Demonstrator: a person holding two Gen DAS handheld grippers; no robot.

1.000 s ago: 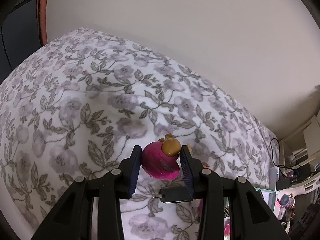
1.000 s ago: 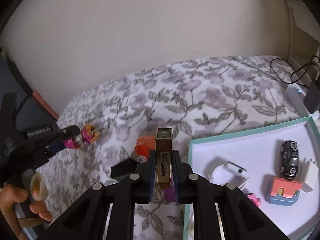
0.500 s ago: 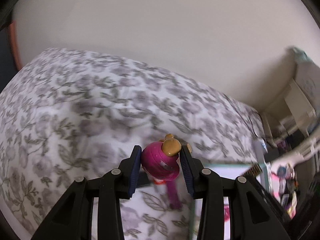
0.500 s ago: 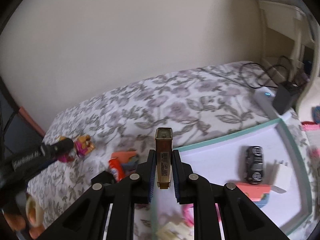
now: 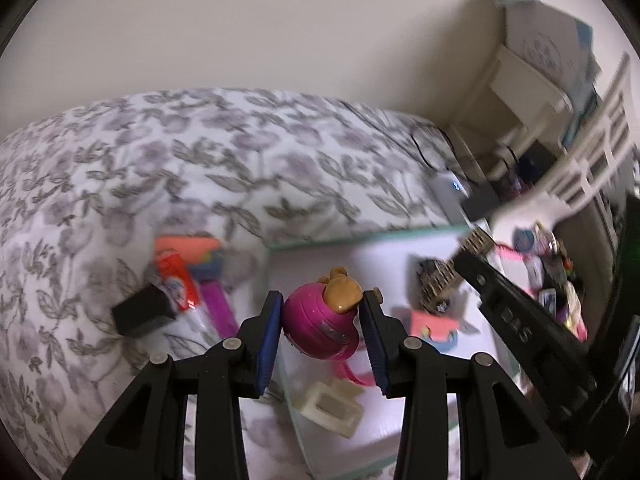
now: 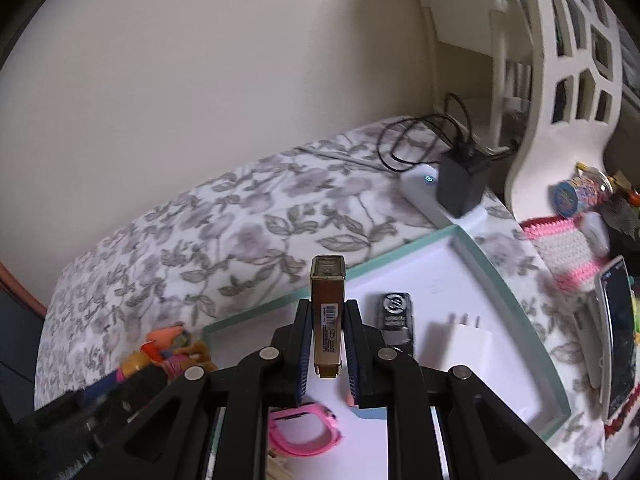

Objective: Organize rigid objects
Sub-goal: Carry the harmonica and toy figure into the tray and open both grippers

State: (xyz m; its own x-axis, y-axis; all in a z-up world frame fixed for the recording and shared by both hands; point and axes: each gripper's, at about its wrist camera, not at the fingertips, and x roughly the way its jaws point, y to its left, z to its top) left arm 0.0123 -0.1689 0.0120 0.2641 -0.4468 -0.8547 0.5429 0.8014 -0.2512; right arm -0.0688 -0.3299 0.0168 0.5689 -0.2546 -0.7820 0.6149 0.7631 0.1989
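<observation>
The left gripper (image 5: 322,316) is clenched on a pink toy (image 5: 318,326) with a tan top, its blue fingers (image 5: 269,336) pressing on both sides. The toy hangs over the near-left edge of a white tray (image 5: 344,252) with a pale green rim, which lies on a flowered bed (image 5: 200,168). Below these fingers, in the tray, sit a cream block (image 5: 332,404) and a pink band (image 6: 306,432). Left of them, on the bed outside the tray, lie an orange tube (image 5: 176,280), a purple strip (image 5: 218,308) and a black block (image 5: 142,314), close together.

The right gripper (image 6: 327,344) grips a gold box (image 6: 327,312), upright between its fingers (image 6: 304,344), above the tray. Just right of these fingers a black fob (image 6: 396,316) and a white plug (image 6: 464,340) rest in the tray. Beyond the tray's far corner a black adapter (image 6: 462,180) sits on a white strip (image 6: 424,188).
</observation>
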